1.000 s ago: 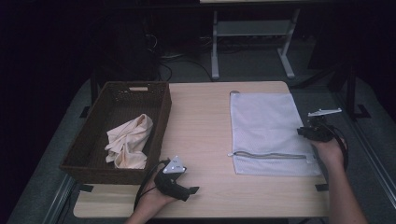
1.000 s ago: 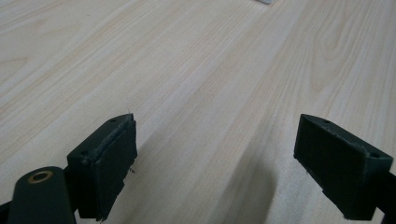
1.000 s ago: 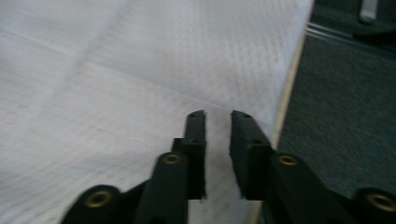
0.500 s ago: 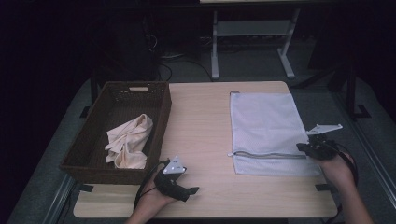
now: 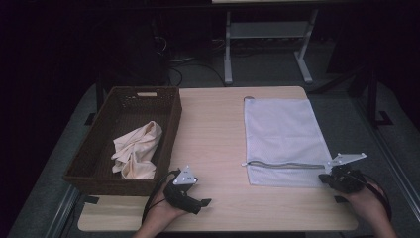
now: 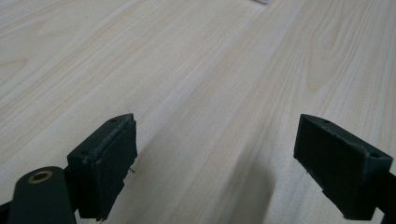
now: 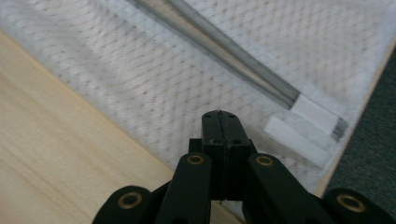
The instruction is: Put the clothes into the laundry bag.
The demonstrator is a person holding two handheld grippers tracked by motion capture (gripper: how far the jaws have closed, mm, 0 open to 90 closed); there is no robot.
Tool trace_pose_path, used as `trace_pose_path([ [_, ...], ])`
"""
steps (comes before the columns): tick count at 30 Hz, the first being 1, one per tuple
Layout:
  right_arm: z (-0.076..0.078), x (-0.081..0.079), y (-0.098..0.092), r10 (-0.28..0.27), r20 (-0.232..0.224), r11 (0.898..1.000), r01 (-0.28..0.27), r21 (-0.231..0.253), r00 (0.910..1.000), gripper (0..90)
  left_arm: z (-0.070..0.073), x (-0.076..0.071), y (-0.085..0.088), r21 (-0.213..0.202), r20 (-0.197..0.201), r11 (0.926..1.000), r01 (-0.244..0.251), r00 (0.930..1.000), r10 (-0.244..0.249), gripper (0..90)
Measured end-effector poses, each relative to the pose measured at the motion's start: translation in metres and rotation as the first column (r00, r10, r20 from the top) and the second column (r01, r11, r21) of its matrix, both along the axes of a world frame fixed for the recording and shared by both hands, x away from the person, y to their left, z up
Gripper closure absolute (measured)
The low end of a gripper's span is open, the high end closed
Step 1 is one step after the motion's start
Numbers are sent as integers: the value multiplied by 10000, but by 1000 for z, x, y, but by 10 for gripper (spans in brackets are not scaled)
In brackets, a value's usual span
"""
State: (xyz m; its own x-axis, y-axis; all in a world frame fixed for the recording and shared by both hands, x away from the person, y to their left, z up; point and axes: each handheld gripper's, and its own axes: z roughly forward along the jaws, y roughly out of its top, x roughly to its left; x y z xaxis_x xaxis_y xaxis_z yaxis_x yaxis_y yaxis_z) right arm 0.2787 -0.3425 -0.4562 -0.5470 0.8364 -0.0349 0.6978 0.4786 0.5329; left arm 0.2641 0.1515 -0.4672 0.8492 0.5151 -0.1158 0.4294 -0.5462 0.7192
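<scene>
the right gripper (image 5: pixel 324 177) sits at the near right corner of the white mesh bag (image 5: pixel 285 139), its jaws pressed flat together with nothing between them. they have just been closing. in the right gripper view the right gripper's tip (image 7: pixel 220 114) hovers over the bag's mesh (image 7: pixel 140 70), just beside the end of the grey zipper (image 7: pixel 224 51) and its white tab (image 7: pixel 315 114).

the bag lies flat on the right half of the wooden table (image 5: pixel 213 129), its zipper (image 5: pixel 285 164) running across the near edge.

the left gripper (image 5: pixel 205 202) rests low near the front edge of the table, well apart from the bag. its jaws stand wide apart over bare wood (image 6: pixel 210 84), holding nothing.

a dark woven basket (image 5: pixel 106 148) stands at the left side of the table with a cream cloth (image 5: pixel 136 153) crumpled inside it.
</scene>
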Motion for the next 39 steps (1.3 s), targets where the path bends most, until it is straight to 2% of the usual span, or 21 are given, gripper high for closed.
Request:
trace_pose_path([
  [10,0,-6,25,929,30,9957,-929,34,9957,898,0,0,1,36,3,10000,67,10000,-67,127],
  [16,1,-9,45,1871,-68,9823,-1870,117,9823,899,0,-1,-1,31,-9,9999,115,9999,-115,128],
  [19,1,-11,56,2399,-151,9706,-2395,237,9707,898,0,-1,-1,50,-19,9999,125,9999,-125,128],
  [26,0,-17,86,3516,-231,9351,-3499,564,9359,898,1,-1,0,62,-2,9999,112,9999,-112,128],
  [36,1,-26,121,4513,-263,8907,-4485,736,8920,898,1,0,-1,64,-238,10000,33,9997,-31,120],
  [39,0,-28,131,4866,-204,8714,-4836,826,8734,897,1,0,-1,131,-251,9999,70,9997,-67,120],
])
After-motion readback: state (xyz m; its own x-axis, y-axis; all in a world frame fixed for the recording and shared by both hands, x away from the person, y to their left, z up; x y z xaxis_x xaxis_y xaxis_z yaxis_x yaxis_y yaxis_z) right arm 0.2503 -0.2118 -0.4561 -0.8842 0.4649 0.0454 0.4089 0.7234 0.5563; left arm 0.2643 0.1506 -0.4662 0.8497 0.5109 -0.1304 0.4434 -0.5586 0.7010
